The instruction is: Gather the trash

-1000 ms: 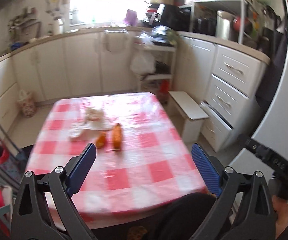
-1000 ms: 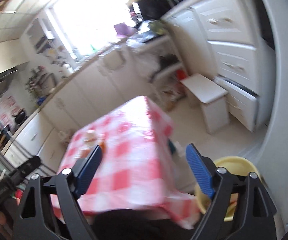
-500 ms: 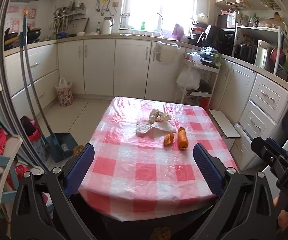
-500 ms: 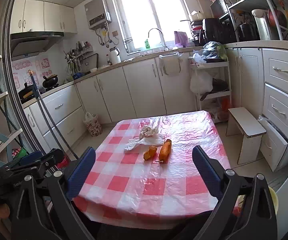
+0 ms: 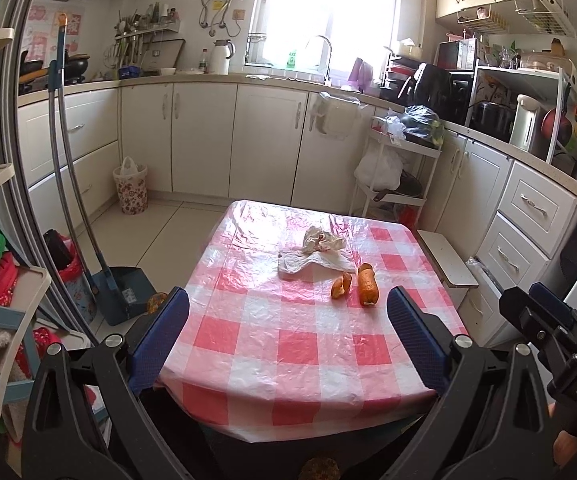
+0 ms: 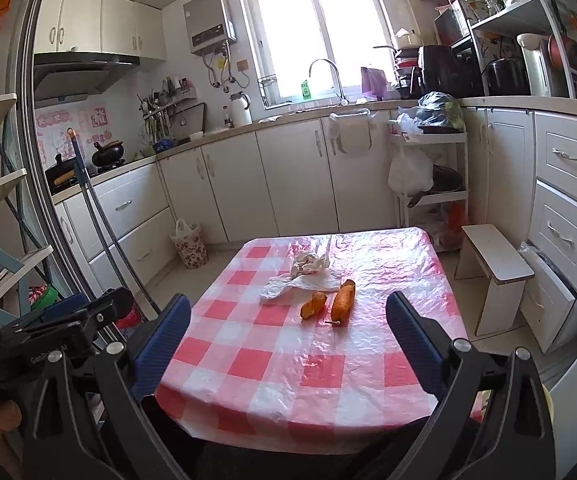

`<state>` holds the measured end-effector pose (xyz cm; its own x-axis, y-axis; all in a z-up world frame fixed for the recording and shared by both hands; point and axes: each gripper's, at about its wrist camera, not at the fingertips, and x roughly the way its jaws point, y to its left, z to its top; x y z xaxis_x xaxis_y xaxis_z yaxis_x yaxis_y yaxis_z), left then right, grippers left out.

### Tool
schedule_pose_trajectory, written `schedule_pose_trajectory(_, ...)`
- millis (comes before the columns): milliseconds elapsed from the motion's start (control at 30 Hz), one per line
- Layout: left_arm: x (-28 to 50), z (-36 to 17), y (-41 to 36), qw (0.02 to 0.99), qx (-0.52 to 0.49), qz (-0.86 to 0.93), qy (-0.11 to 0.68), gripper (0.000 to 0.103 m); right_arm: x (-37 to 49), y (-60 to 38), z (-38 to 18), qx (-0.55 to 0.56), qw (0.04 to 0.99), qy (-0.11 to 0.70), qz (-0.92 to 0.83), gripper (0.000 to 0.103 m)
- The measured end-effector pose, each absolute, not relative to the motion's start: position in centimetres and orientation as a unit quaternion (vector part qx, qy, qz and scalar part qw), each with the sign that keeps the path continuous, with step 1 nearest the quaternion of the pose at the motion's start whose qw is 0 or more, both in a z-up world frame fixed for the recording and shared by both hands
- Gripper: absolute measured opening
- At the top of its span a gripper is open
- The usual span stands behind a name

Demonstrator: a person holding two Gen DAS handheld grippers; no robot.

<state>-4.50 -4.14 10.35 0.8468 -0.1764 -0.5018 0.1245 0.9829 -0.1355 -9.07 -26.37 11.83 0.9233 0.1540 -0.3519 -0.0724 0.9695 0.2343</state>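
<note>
Both wrist views now look squarely and sharply across a red-and-white checked tabletop [image 5: 288, 344]; a second ago they were tilted and blurred, swinging around the kitchen. The hands have settled facing the tabletop from its near edge.

The left gripper [image 5: 288, 336] has its fingers spread wide with nothing between them. The right gripper [image 6: 288, 332] is also wide apart and empty; its fingers have just been opening a little further.

The trash lies untouched near the middle of the tabletop, well beyond both grippers: a crumpled white tissue [image 5: 322, 240] resting on a flattened white wrapper [image 5: 308, 262], and just in front of these a small orange peel [image 5: 340, 285] beside a larger orange piece [image 5: 367, 284].

Nothing is collected yet. The person seems lined up to begin reaching for the first piece.
</note>
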Motion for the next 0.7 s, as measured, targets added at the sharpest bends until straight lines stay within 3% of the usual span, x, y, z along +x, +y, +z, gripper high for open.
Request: schedule_pose_trajectory(700, -5.8, 11.7, -4.9, 0.965, -0.037, -0.078, 0.246, 0.096, -11.0, -26.6, 13.7, 0.102, 0.982, 0.149, 0.06, 0.095)
